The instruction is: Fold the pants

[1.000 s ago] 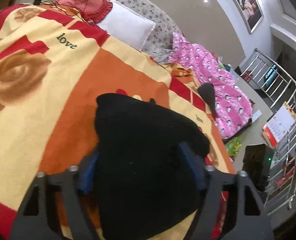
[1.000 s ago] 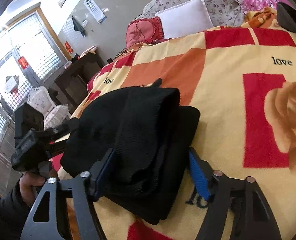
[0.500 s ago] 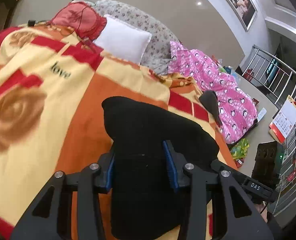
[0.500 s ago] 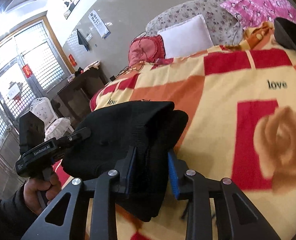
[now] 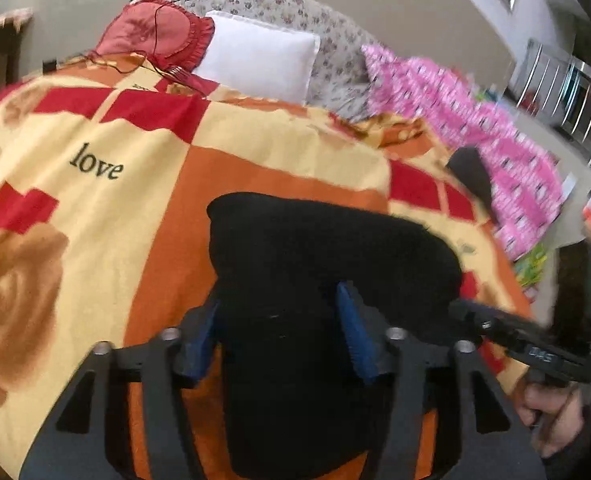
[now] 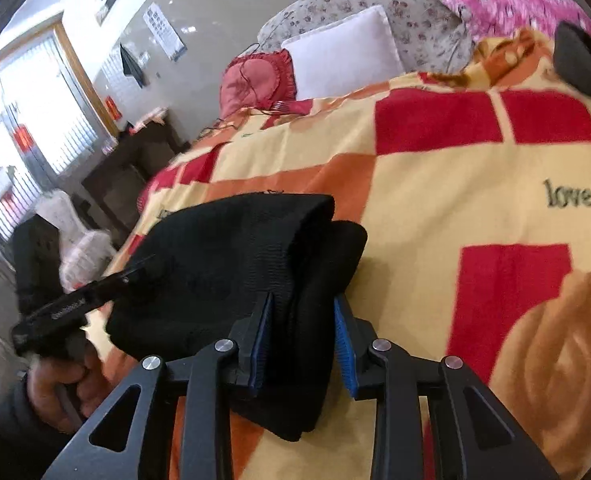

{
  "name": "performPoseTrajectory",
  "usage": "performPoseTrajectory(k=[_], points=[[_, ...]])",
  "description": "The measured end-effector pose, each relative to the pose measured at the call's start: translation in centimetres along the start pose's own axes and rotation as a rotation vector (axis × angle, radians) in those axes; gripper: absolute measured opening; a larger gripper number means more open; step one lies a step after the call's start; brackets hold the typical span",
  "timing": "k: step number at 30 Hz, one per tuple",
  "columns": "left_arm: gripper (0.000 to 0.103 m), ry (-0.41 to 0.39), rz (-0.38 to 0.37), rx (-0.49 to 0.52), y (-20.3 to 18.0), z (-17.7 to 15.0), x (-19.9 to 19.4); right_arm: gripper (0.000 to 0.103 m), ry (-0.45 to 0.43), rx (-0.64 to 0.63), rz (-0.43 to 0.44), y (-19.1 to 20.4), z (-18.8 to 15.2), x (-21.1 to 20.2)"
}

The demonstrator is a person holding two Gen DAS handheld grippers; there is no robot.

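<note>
My left gripper (image 5: 281, 334) is a matte black frame of angular struts with triangular cut-outs, round silver screw heads at the joints and ribbed blue pads (image 5: 353, 334) lining the fingers; my right gripper (image 6: 301, 338) has the same black struts, silver screws and blue pads (image 6: 343, 344). Seen from the left wrist, the right tool's black body carries small white lettering I cannot read, above my bare hand (image 5: 551, 416) at a dark cuff. From the right wrist, my other hand (image 6: 61, 388) shows bare skin, a dark sleeve and a black lettered handle.
</note>
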State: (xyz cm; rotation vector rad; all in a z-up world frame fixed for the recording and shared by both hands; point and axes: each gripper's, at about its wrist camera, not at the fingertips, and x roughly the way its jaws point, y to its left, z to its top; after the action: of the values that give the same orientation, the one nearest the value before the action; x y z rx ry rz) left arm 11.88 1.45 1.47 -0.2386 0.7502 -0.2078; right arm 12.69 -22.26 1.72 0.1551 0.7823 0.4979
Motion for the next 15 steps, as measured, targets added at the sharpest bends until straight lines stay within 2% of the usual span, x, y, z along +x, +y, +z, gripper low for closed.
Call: performPoseTrajectory(k=[2, 5, 9, 13, 15], points=[[0.076, 0.041, 0.036, 0.02, -0.4, 0.0, 0.9, 0.033, 0.0, -0.042, -0.061, 1.0, -0.2, 0.0], [0.093, 0.075, 0.043, -0.036, 0.6, 0.1, 1.7, 0.037, 0.011, -0.025, -0.071, 0.7, -0.1, 0.3], [0.097, 0.081, 0.06, -0.027, 0.4, 0.0, 1.8, 0.047, 0.025, 0.014, -0.061, -0.3, 0.1, 0.4], [0.102, 0.084, 0.029, -0.042, 0.8, 0.0, 1.9, 0.057, 0.031, 0.038, -0.065, -0.8, 0.1, 0.5], [0.103, 0.089, 0.023, -0.035, 0.6, 0.0, 2.0, 0.057, 0.027, 0.021, -0.092, -0.4, 0.1, 0.4]])
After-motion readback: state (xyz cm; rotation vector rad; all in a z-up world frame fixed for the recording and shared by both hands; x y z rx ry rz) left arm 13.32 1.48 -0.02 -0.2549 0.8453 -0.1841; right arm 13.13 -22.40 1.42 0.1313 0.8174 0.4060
